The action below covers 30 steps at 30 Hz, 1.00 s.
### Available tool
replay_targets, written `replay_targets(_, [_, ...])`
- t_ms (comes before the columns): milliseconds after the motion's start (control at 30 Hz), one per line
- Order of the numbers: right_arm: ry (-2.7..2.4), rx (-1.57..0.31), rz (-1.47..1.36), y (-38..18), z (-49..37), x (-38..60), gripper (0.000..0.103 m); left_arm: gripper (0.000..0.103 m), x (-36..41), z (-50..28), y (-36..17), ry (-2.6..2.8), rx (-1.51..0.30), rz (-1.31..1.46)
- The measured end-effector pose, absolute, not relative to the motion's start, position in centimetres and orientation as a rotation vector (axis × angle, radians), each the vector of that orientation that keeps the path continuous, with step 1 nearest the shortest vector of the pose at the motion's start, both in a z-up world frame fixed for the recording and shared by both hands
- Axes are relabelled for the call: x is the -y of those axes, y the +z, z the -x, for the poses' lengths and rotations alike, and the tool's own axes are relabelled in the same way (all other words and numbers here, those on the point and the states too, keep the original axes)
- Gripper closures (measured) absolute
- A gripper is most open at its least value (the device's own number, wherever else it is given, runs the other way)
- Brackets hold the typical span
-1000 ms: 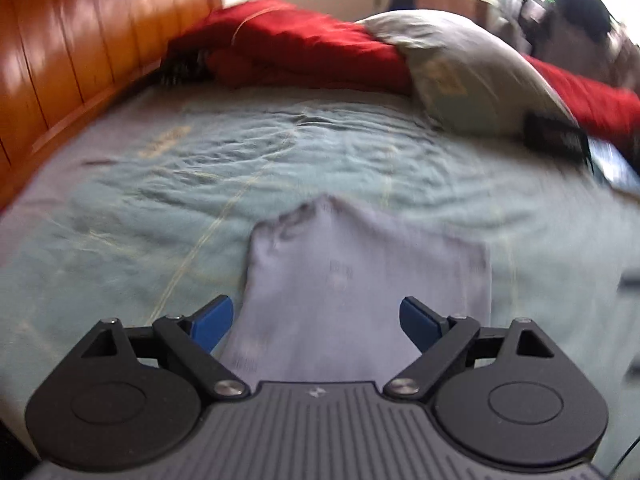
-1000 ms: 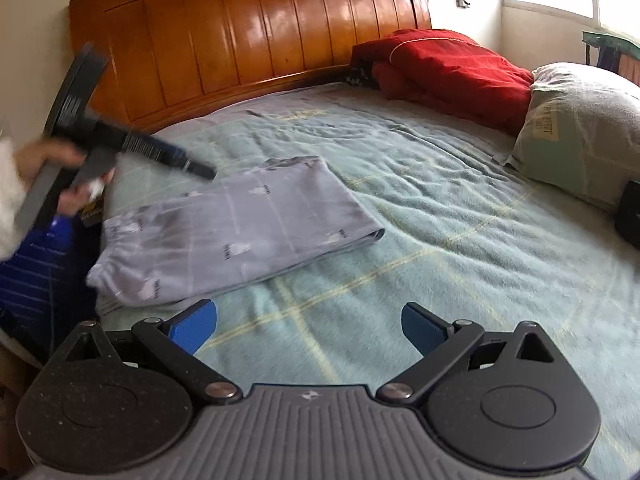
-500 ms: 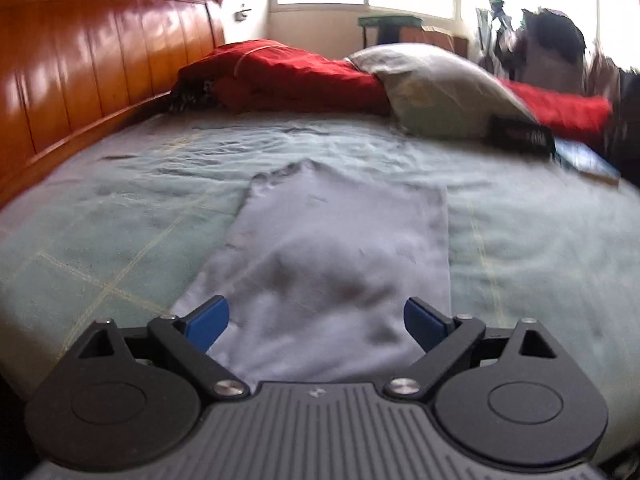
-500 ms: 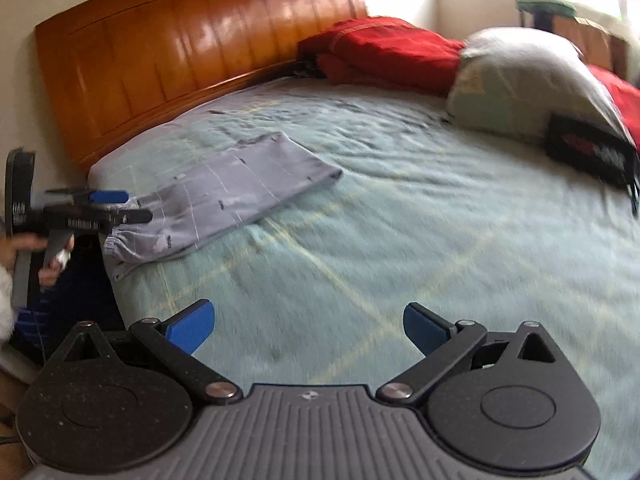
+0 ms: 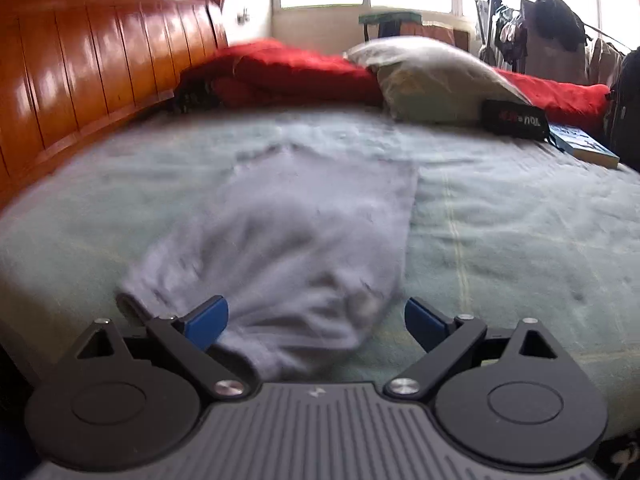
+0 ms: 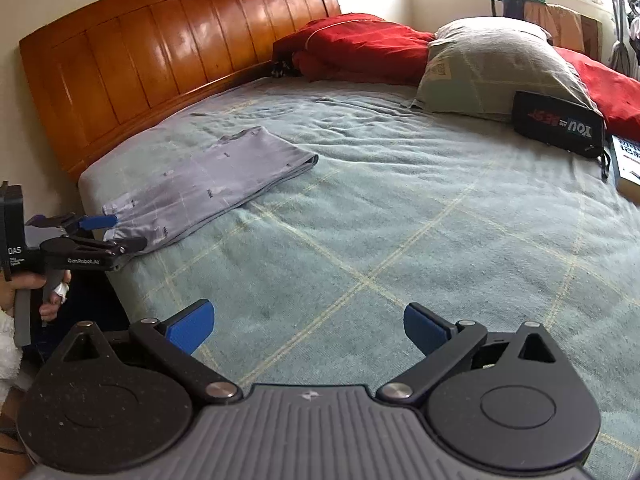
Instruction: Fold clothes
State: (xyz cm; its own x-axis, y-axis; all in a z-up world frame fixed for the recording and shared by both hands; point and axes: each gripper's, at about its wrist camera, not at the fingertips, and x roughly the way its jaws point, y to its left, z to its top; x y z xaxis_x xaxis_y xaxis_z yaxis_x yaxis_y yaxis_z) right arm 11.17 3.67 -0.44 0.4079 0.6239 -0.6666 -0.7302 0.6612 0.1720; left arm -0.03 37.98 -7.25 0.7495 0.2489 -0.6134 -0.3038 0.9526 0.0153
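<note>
A folded lilac-grey garment point(image 6: 208, 188) with small printed marks lies flat on the green bedspread point(image 6: 400, 240) near the bed's left edge. In the left wrist view the garment point(image 5: 288, 240) stretches away right in front of my left gripper point(image 5: 316, 320), which is open with the near hem between its blue pads. The right wrist view shows the left gripper point(image 6: 108, 236) at that hem, over the bed edge. My right gripper point(image 6: 308, 328) is open and empty, low over the bare bedspread, well to the right of the garment.
A wooden headboard point(image 6: 160, 60) runs along the far left. A red blanket point(image 6: 360, 48), a grey-green pillow point(image 6: 500, 68), a black pouch point(image 6: 560, 124) and a book point(image 6: 626, 168) lie at the far side of the bed. Clothes hang by the window point(image 5: 540, 32).
My left gripper has dropped low and closed in on the garment's near hem. My right gripper has swung right and away from the garment, over the bare bedspread. Both stay open.
</note>
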Motion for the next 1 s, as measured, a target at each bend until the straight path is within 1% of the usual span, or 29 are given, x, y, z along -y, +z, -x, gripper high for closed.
replay_targets(67, [0.861,-0.772,0.163,-0.6,-11.0,-3.7,0.000,0.008,-37.9,0.3,-7.8,0.322,-0.678,0.106])
replay_targets(267, [0.910,-0.793,0.179,-0.9,-10.3,-4.3,0.000,0.007,-38.0,0.3,-5.3,0.362,-0.637,0.136])
replay_targets(433, [0.935,-0.802,0.192,-1.1,-9.6,-4.7,0.000,0.007,-40.7,-2.2,-5.9,0.476,-0.669,0.124])
replay_targets(600, [0.939,-0.810,0.195,-1.2,-9.5,-4.8,0.000,0.007,-44.2,-3.2,-7.4,0.509,-0.711,0.263])
replay_targets(667, [0.938,-0.818,0.197,-1.3,-9.7,-4.8,0.000,0.007,-43.0,-3.3,-6.4,0.515,-0.726,0.229])
replay_targets(833, [0.938,-0.838,0.174,-1.7,-10.1,-5.0,0.000,0.006,-40.5,-3.9,-4.1,0.413,-0.681,0.193])
replay_targets(900, [0.939,-0.844,0.170,-1.8,-10.2,-5.1,0.000,0.006,-40.6,-5.4,-3.8,0.414,-0.681,0.183])
replay_targets(1000, [0.934,-0.836,0.183,-1.9,-10.1,-5.2,0.000,0.006,-41.8,-8.3,-4.8,0.456,-0.721,0.199])
